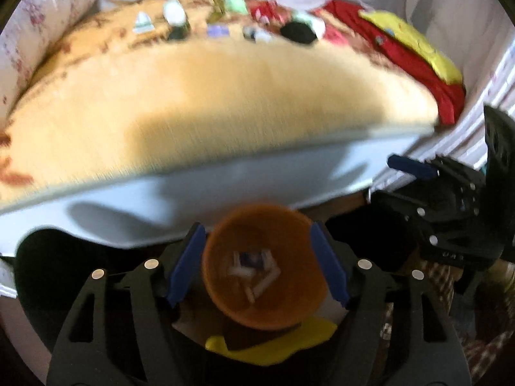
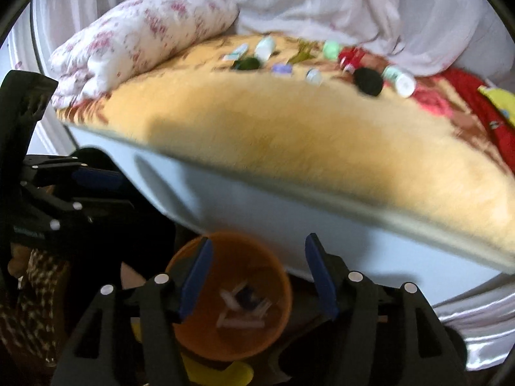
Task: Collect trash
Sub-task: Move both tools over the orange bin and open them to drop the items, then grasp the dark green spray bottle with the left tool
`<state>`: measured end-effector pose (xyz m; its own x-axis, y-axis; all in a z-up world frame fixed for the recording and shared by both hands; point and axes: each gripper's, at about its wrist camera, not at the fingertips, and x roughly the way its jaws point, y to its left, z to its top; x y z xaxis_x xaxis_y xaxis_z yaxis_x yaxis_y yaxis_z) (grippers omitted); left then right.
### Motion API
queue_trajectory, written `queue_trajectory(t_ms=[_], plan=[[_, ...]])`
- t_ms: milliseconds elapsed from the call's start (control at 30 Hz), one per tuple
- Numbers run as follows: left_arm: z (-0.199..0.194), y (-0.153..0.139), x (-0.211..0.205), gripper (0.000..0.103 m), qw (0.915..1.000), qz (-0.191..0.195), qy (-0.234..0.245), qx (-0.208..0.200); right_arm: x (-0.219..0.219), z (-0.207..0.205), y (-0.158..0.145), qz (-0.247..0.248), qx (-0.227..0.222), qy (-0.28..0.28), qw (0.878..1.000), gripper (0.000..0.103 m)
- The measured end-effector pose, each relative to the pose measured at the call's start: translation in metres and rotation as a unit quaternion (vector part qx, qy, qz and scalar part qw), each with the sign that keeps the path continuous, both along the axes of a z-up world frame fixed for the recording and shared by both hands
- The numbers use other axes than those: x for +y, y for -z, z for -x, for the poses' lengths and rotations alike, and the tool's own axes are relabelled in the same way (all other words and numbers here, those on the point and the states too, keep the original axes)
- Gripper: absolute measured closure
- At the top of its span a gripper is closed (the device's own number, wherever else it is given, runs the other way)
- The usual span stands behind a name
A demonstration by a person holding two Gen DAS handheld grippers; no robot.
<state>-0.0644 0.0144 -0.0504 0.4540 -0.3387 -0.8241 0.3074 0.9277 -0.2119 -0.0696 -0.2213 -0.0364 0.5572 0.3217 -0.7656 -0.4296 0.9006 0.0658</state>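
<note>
An orange bin (image 1: pixel 262 263) stands on the floor by the bed, with several pieces of trash in its bottom; it also shows in the right wrist view (image 2: pixel 231 296). My left gripper (image 1: pixel 257 263) is open and empty above the bin. My right gripper (image 2: pixel 257 276) is open and empty above the bin's right side; it shows at the right of the left wrist view (image 1: pixel 415 173). Several pieces of trash lie in a row on the far side of the bed: a white bottle (image 2: pixel 265 48), a black lump (image 2: pixel 368 82), a white tube (image 2: pixel 400 80), a green cup (image 2: pixel 331 48).
The bed has a yellow blanket (image 2: pixel 289 135) and a white side (image 1: pixel 225 186). A floral pillow (image 2: pixel 145 38) lies at its left end, red and yellow cloth (image 1: pixel 418 58) at its right. A yellow object (image 1: pixel 273 344) lies under the bin. White curtains hang behind.
</note>
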Motion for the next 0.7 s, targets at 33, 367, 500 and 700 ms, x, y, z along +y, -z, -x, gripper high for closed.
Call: queue_trajectory(t_ms=[33,367,500,700], plan=[[-0.005,-0.007,0.002,0.036,0.9998,0.008,-0.007,-0.015,-0.002,-0.004,-0.004,-0.002,-0.005,0.001,1.000,0.042],[-0.098,-0.055,0.006,0.032,0.9897,-0.004,-0.061,-0.129,-0.002,-0.052,-0.036,-0.018,-0.076,0.013,0.997,0.042],[-0.156,-0.049,0.013,0.032,0.9894,-0.018,-0.079,-0.120,0.004,-0.070,-0.040,-0.025,-0.086,0.012,0.996,0.041],[-0.227,-0.029,0.011,0.032,0.9904,-0.039,-0.099,-0.088,0.012,-0.089,-0.039,-0.031,-0.086,0.007,0.996,0.041]])
